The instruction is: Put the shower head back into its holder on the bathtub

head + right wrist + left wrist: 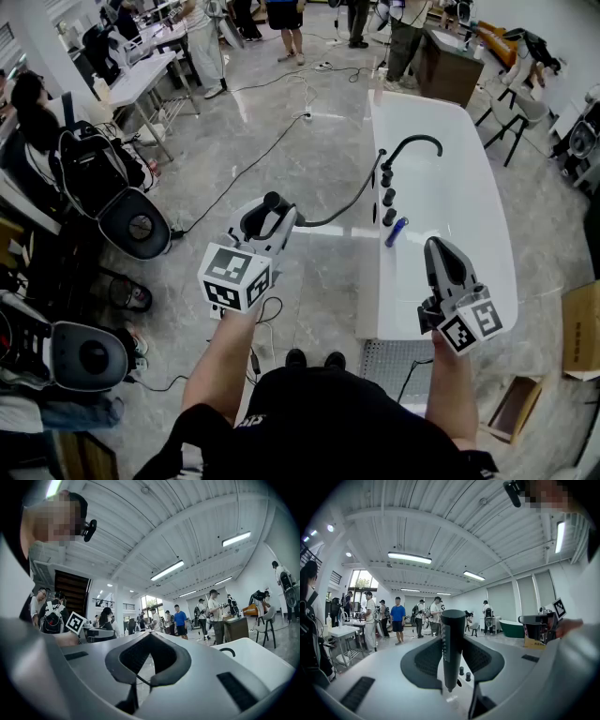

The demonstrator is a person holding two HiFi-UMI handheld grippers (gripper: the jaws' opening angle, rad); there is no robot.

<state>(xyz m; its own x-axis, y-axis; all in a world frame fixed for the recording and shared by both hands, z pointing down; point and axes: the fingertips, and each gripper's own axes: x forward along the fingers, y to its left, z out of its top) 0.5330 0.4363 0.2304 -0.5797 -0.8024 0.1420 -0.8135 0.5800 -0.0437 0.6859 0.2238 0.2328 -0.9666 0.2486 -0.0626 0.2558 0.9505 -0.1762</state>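
Observation:
My left gripper (pixel 267 214) is shut on the black shower head (pixel 273 201), held over the floor left of the white bathtub (pixel 469 202). In the left gripper view the shower head (pixel 453 634) stands upright between the pads of that gripper (pixel 452 663). Its dark hose (pixel 342 210) curves to the tub's left rim. A row of black fittings (pixel 387 197) and a curved black spout (pixel 418 142) sit on that rim. My right gripper (pixel 440 251) hovers over the tub's near end, shut and holding nothing. The right gripper view shows its jaws (pixel 149 660) together, with the tub (pixel 262 660) to the right.
A blue object (pixel 397 231) lies inside the tub. Black chairs and bags (pixel 112 202) crowd the left side. A cable (pixel 253 155) runs across the marble floor. People stand at the far end by tables (pixel 141 75). A cardboard box (pixel 583 328) sits to the right.

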